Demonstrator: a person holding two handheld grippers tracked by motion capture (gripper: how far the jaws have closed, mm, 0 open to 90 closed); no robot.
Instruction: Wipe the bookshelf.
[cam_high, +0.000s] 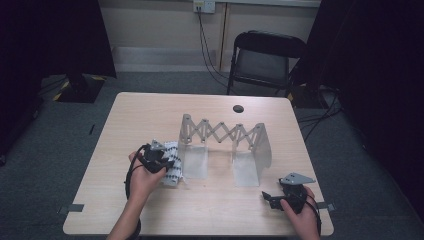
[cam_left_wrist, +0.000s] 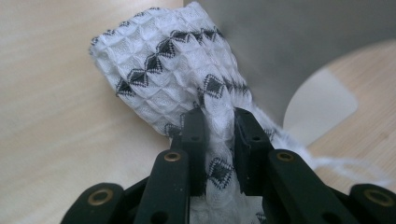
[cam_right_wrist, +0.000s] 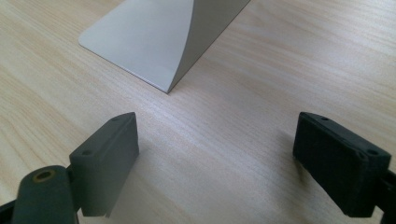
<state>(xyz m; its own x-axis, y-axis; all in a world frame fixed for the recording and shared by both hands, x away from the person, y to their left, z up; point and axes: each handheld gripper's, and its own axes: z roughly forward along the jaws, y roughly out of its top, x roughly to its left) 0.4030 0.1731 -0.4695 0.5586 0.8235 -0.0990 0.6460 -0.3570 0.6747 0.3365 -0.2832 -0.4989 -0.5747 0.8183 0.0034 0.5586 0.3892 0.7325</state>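
The left gripper (cam_left_wrist: 218, 122) is clamped on a white waffle-weave cloth with rows of black diamonds (cam_left_wrist: 175, 77), a bunched fold of it pinched between the two black jaws. In the high view that cloth (cam_high: 171, 165) sits at the left end of the grey metal accordion rack with its two curved plate feet (cam_high: 221, 134), touching or just beside the near left foot; the gripper (cam_high: 159, 159) is low over it, near the tabletop.

The right gripper (cam_right_wrist: 217, 154) rests on the pale wooden table (cam_high: 130, 120) with its jaws spread wide and nothing between them, well apart from the cloth, the rack's right foot (cam_right_wrist: 140, 42) ahead of it.

The likely trouble is the loose weave: a frayed thread trails off the cloth's edge, and it could snag on the rack's thin metal edge if the cloth is dragged past. The grip takes only a narrow fold, so the rest may sag and slip. Nudging the rack could shift it.

Beyond the table stands a black folding chair (cam_high: 262, 57), clear of the work.
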